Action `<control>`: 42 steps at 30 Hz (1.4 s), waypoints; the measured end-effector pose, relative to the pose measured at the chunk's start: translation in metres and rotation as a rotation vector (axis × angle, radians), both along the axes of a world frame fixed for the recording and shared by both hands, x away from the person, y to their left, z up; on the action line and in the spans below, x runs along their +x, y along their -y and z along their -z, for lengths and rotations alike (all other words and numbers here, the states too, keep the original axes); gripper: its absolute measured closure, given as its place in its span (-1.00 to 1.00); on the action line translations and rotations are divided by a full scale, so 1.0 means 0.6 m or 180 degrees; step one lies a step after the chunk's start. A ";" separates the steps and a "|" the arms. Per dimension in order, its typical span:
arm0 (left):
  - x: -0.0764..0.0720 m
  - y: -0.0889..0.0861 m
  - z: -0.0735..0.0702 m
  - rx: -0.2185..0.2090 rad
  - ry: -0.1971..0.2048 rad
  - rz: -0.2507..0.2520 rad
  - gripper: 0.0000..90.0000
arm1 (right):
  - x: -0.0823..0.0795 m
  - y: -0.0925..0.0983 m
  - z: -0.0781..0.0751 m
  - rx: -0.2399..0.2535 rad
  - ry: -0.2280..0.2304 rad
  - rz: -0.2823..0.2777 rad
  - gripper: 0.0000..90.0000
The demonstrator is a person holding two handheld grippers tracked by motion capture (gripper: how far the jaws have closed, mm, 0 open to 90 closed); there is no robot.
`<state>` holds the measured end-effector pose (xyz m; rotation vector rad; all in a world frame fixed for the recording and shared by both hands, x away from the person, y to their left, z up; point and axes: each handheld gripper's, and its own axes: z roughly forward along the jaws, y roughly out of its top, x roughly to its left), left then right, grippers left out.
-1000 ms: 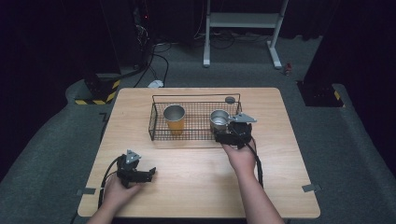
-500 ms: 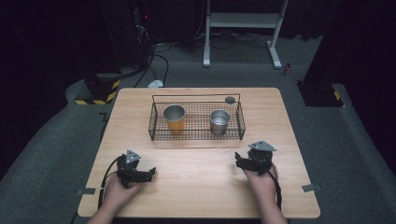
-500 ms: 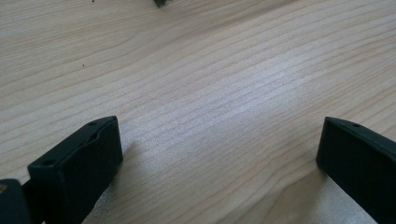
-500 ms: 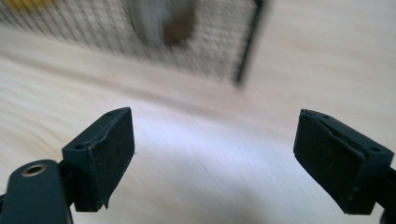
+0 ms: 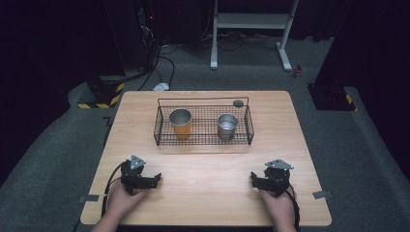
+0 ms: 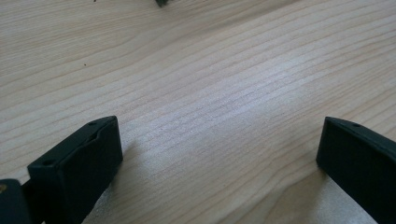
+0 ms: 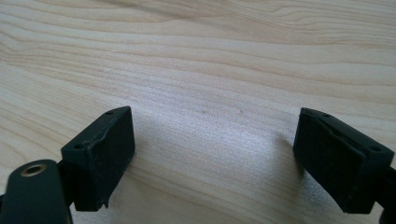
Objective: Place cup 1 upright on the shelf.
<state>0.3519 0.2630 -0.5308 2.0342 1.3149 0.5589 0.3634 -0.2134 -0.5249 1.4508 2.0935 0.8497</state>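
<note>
A black wire basket (image 5: pixel 251 126) stands at the far middle of the wooden table (image 5: pixel 203 164). Inside it an orange cup with a metal rim (image 5: pixel 181 123) sits at the left and a small steel cup (image 5: pixel 227 125) at the right. My left gripper (image 5: pixel 155 180) rests on the table near the front left, open, with bare wood between its jaws (image 6: pixel 219 154). My right gripper (image 5: pixel 254 181) rests near the front right, also open over bare wood (image 7: pixel 215 144). Both are well short of the basket.
A small dark round object (image 5: pixel 238 103) lies just behind the basket's far right corner. Beyond the table are a grey carpeted floor, cables, a white stand's legs (image 5: pixel 285 58) and yellow-black striped tape (image 5: pixel 99 102).
My right gripper drew back from the steel cup in the basket to the table's front right, leaving the cup in place. The left gripper stayed put.
</note>
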 end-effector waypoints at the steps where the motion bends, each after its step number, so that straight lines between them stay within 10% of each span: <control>1: 0.000 0.000 0.000 0.0000 -0.0002 -0.0008 -0.98 | -0.001 -0.002 0.000 0.0003 -0.0010 0.0035 -0.73; 42: 0.001 -0.001 -0.001 0.0014 -0.0018 -0.0016 -0.98 | 0.004 -0.011 0.001 -0.0004 -0.0015 0.0221 -0.77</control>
